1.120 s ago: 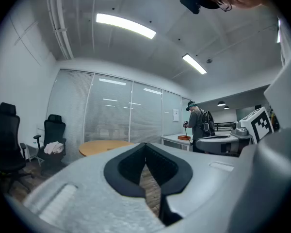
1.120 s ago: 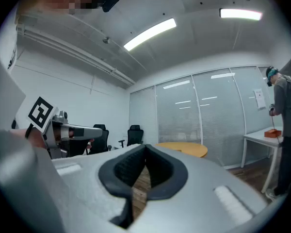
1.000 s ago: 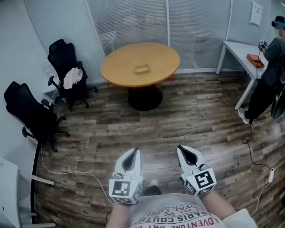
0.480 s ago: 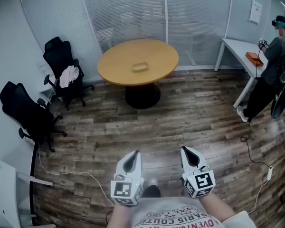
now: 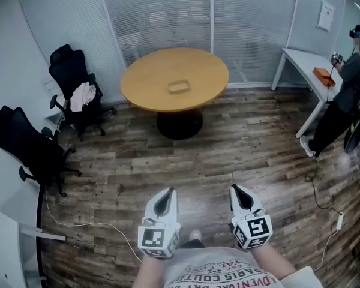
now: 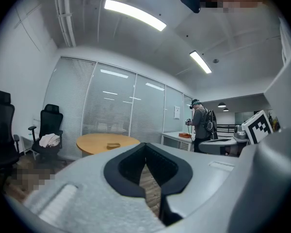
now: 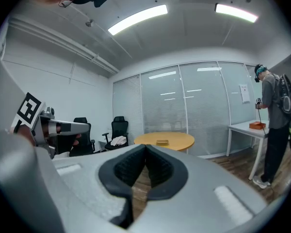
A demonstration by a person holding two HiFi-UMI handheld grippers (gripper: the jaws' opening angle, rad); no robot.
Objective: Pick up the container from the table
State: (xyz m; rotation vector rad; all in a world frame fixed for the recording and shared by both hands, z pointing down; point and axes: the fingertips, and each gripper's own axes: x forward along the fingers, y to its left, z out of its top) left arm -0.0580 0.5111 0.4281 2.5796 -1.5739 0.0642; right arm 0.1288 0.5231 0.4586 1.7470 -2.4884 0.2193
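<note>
— Progress? Anything different from a second ago?

— A little. The round worktop [image 5: 145, 80] sits a touch larger and nearer in the head view than it did. The office chairs [image 5: 72, 80] have slid outward to the left, so I judge the person is walking toward it. The left gripper [image 5: 169, 192] and right gripper [image 5: 234, 188] have not shifted: low, side by side, close to the body.

— And the container?

— The container [image 5: 179, 87] lies flat near the middle of the worktop, well ahead of both grippers. It is roughly straight beyond the left one and ahead-left of the right one. A wide stretch of wooden floor [image 5: 216, 155] lies between, so this is approach only; no reach has begun.

— Jaws?

— Together on both, tips meeting, nothing between them. Only the gripper views show that; the head view gives just the backs of the jaws. The left gripper view also catches the right gripper's marker cube [image 6: 258, 125] off to its right. The head view alone shows the floor left to cross. A second person [image 5: 348, 95] stands far right of the right gripper, at a white desk [image 5: 300, 59], clear of the path.
</note>
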